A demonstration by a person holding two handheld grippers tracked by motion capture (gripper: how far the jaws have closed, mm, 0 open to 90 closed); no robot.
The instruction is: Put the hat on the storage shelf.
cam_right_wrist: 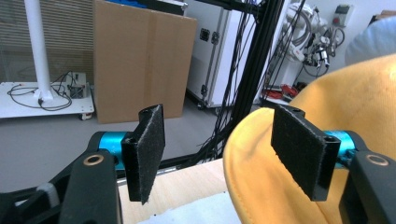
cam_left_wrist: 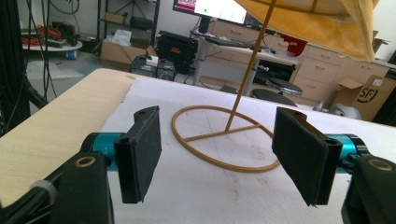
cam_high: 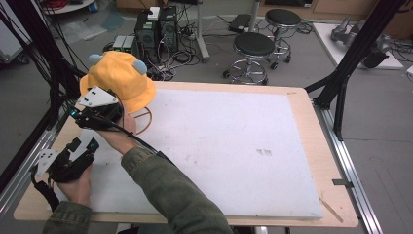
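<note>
A yellow hat (cam_high: pixel 117 78) is seen perched on a wire stand (cam_left_wrist: pixel 224 140) at the upper left of the high view, on the white surface (cam_high: pixel 234 146). The right claw (cam_high: pixel 100 109), jaws apart, is held against the hat's brim at the left of that view; the left claw (cam_high: pixel 68 161), also apart and empty, is held lower left, facing the stand's ring base. If the brim were pulled sideways, the light stand could probably be tipped or dragged along. No containers are seen on the surface.
</note>
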